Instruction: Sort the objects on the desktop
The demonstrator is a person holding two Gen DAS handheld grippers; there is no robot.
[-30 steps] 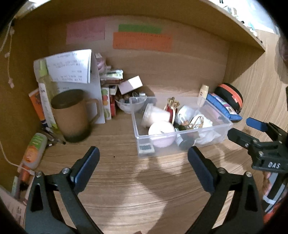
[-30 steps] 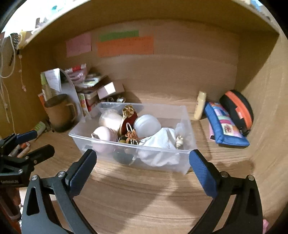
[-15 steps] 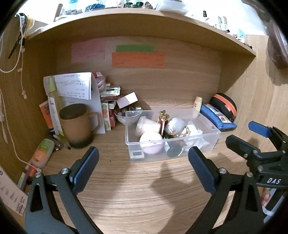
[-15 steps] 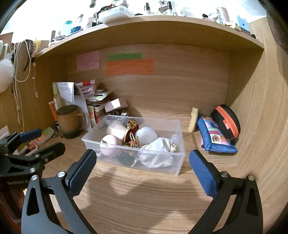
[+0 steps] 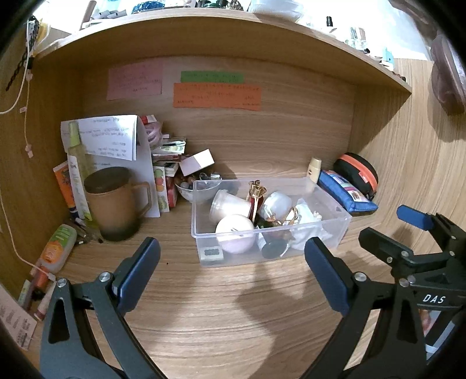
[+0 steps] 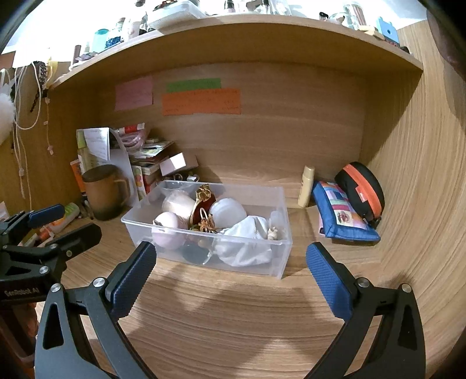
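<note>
on the table, a clear box of small things is seen.
left gripper and right gripper are held with jaws spread, empty.

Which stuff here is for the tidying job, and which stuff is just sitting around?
For the job:
- clear box with round jars, a white cloth and other bits
- blue pouch
- black-and-orange case
- cream bottle
- left tongs and right tongs, both open, holding nothing

Just sitting around:
- brown mug
- sticky notes on the back wall
- things on the top shelf
</note>
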